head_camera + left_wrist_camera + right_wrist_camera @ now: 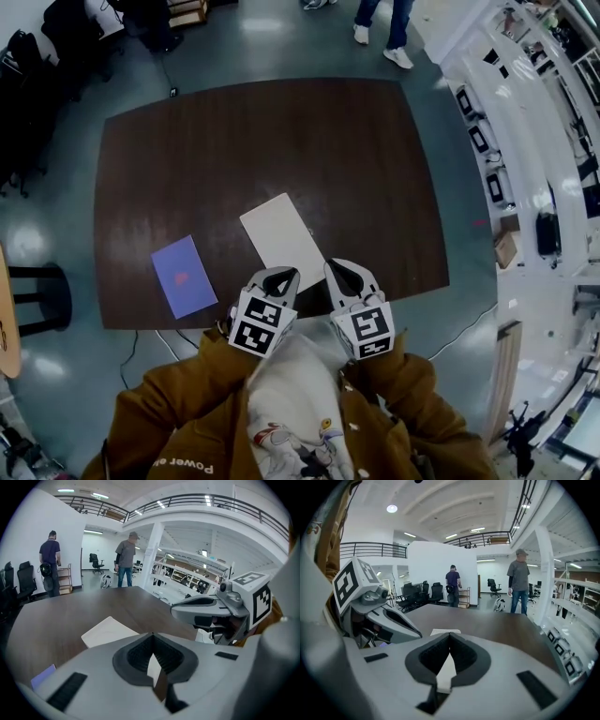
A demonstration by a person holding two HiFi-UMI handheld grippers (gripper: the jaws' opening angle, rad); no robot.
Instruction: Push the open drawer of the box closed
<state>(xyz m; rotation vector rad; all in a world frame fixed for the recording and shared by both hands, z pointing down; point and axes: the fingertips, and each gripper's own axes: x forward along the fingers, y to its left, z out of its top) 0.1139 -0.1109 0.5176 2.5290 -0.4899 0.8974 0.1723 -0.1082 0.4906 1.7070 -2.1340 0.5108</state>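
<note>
A flat white box (pixel 281 239) lies on the dark brown table (pixel 281 131), a little in front of its middle; no open drawer shows on it from here. Both grippers hover side by side over the table's near edge, close to the person's chest. My left gripper (pixel 279 277) is shut and holds nothing, its tips just short of the box's near end. A hand's width to its right, my right gripper (pixel 341 272) is shut and empty too. The left gripper view has the box (pixel 110 632) ahead of the shut jaws (pixel 152 635); the right gripper view shows it (pixel 445 632) past its own (pixel 450 637).
A purple sheet (pixel 184 275) lies at the table's front left. Beyond the far edge stand two people (pixel 125 559) and black office chairs (pixel 37 66). White shelving (pixel 534 141) runs along the right, and a dark stool (pixel 39 296) stands at the left.
</note>
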